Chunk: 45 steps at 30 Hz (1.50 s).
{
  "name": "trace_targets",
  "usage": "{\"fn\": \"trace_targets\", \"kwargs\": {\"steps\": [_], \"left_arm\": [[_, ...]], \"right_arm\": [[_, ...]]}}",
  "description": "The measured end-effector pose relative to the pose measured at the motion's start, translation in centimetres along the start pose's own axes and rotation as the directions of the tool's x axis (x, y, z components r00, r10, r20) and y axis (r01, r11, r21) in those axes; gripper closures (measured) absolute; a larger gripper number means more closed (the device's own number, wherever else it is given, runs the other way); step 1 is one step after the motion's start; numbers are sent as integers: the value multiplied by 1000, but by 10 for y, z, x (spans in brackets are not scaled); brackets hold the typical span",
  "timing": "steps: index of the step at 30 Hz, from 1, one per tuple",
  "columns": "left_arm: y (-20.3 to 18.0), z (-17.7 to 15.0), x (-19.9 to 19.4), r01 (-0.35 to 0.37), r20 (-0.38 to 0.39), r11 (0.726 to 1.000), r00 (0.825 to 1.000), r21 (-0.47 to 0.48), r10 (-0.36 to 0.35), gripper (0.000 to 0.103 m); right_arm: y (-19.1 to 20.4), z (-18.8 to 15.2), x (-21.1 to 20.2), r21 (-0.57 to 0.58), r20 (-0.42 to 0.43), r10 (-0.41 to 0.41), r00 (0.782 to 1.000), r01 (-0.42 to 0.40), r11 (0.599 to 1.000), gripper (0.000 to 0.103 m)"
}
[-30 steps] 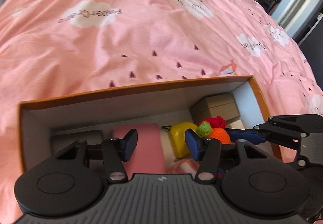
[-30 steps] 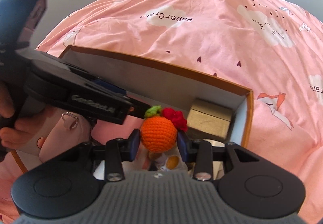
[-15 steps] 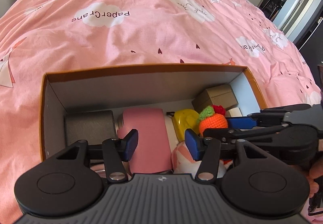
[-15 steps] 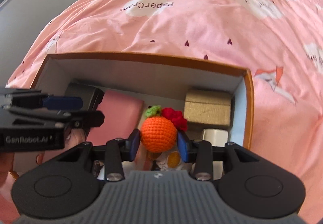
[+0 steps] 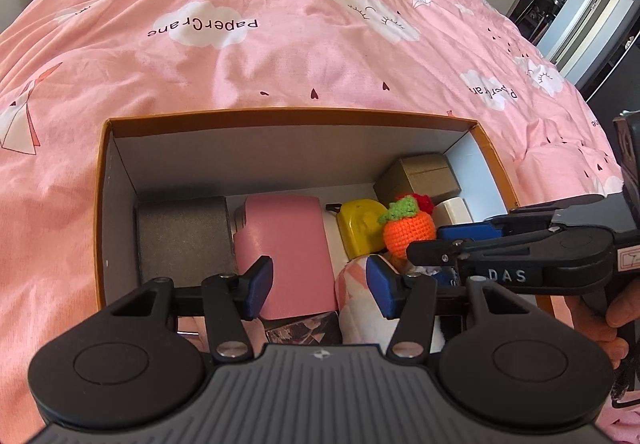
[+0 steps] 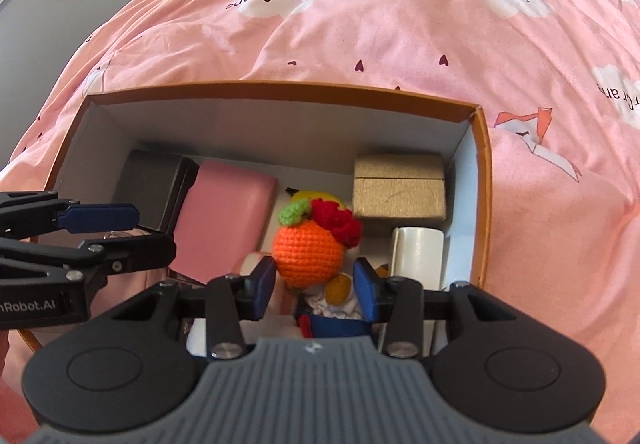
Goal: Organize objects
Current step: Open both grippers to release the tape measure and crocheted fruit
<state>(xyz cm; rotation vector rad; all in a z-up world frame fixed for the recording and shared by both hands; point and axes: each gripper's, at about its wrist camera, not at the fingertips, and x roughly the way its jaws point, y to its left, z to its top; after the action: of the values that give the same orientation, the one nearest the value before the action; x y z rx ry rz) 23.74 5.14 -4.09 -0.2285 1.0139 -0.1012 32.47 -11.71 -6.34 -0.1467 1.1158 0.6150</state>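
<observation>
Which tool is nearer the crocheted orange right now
Right. The right tool brackets the crocheted orange, one pad touching it; the left tool hovers over the pink case beside it.

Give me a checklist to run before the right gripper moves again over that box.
1. Orange knitted fruit inside the box: ok.
2. Right gripper holding the fruit firmly: not ok; its jaws have just been closing, yet one pad stands clear and the fruit sits out at the fingertips.
3. Left gripper open, holding nothing: ok.
4. Grippers apart from each other: ok.
5. Fruit resting on something below: cannot tell.
</observation>
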Motion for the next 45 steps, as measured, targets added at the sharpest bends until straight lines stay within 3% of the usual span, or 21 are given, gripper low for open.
{"fn": "trace_targets", "kwargs": {"steps": [3,10,19,30,39,45], "left_arm": [[0,0,-1,9,0,1000,1000,-7,-9,42],[0,-2,-2,10,-2,1000,1000,-18,-10,42],[-8,-9,-4,7,-2,1000,1000,-13,-7,42],[-26,-24,-35,-19,109,1000,994,-8,20,42],[-47,-40,-82,-78,240,997,968,22,70,37],[-59,-58,-118,-128,345,991,933,49,104,17]], "right_arm": [[-2,2,4,5,4,-2,1000,2,1000,78],[-7,10,14,64,-31,0,1000,2,998,78],[3,9,15,28,-26,-48,999,49,998,78],[26,-11,-36,-83,86,-88,992,95,992,72],[50,-44,-97,-72,234,-123,964,143,987,66],[68,-75,-132,-54,363,-157,918,190,980,55]]}}
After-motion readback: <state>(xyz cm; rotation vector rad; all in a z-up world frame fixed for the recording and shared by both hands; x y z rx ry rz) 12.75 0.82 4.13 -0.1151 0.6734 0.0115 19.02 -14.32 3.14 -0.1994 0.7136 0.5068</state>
